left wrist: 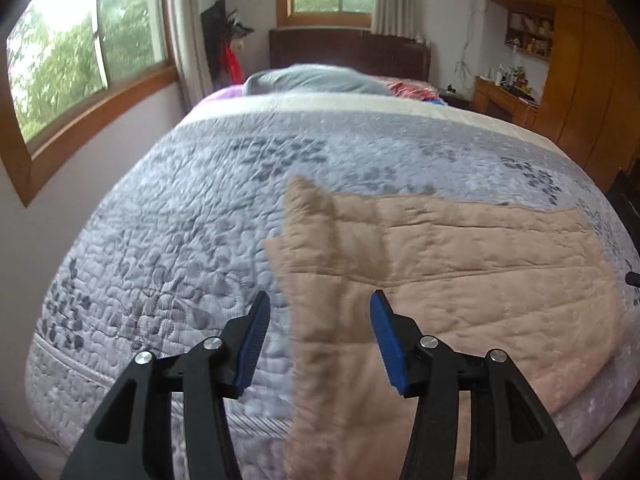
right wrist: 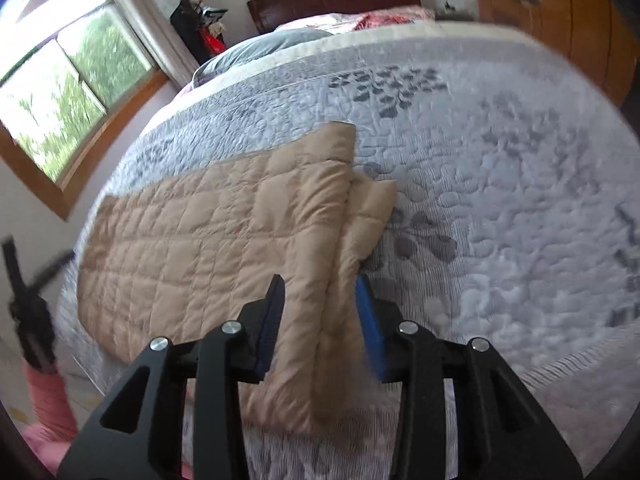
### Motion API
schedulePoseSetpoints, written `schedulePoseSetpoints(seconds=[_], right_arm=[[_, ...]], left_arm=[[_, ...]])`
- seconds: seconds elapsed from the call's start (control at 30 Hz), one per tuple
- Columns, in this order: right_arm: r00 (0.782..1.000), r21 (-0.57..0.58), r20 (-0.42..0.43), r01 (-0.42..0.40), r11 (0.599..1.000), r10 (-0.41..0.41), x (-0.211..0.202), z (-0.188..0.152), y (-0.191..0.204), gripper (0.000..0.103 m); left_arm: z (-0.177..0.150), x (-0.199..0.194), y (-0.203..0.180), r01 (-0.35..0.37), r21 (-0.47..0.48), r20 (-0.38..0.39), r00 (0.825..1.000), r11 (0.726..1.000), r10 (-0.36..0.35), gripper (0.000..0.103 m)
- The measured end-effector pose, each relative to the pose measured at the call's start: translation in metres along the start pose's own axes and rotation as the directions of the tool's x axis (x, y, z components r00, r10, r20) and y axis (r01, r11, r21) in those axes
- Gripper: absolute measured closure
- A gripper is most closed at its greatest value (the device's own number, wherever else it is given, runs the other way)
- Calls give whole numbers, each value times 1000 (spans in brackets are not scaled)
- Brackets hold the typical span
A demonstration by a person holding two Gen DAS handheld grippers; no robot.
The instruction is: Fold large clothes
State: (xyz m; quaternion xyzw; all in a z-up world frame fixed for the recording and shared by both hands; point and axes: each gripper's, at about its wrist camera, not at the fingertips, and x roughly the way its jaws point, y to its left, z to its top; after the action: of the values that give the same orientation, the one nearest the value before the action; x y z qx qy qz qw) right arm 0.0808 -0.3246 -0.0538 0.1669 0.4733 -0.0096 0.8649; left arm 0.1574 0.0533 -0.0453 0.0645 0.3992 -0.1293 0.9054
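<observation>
A tan quilted padded garment [left wrist: 460, 280] lies folded flat on the bed's grey patterned bedspread [left wrist: 180, 220]. My left gripper [left wrist: 318, 308] is open above the garment's left edge, one finger over the bedspread and one over the fabric. In the right wrist view the same garment [right wrist: 208, 248] spreads to the left, with a folded flap at its right edge [right wrist: 372, 216]. My right gripper [right wrist: 320, 292] is open over that right edge, the fabric lying between its blue pads, not pinched. The left gripper [right wrist: 32, 280] shows blurred at the far left of this view.
A grey pillow [left wrist: 312, 78] and colourful bedding [left wrist: 412, 88] lie at the headboard. Windows [left wrist: 88, 48] line the left wall. Wooden wardrobe and desk [left wrist: 560, 80] stand to the right of the bed. The bed's near edge [right wrist: 520, 384] curves below the grippers.
</observation>
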Motion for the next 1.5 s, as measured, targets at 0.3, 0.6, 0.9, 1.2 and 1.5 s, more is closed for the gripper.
schedulePoseSetpoints(seconds=[0.3, 0.6, 0.9, 1.2, 1.5], right_arm=[[998, -82, -47, 43, 996, -47, 22, -32, 40, 75], [997, -35, -79, 20, 999, -23, 61, -47, 23, 77], [996, -61, -19, 80, 995, -82, 62, -55, 33, 77], [997, -52, 1, 78, 996, -78, 43, -47, 40, 74], [998, -115, 19, 64, 991, -62, 10, -49, 56, 74]], left_arm=[[-18, 6, -76, 66, 56, -24, 998, 996, -65, 50], [-48, 52, -89, 83, 31, -87, 993, 996, -80, 48], [-59, 54, -87, 81, 25, -59, 995, 996, -80, 48], [-54, 49, -89, 72, 23, -60, 996, 997, -70, 48], [-52, 46, -88, 65, 26, -61, 996, 998, -64, 49]])
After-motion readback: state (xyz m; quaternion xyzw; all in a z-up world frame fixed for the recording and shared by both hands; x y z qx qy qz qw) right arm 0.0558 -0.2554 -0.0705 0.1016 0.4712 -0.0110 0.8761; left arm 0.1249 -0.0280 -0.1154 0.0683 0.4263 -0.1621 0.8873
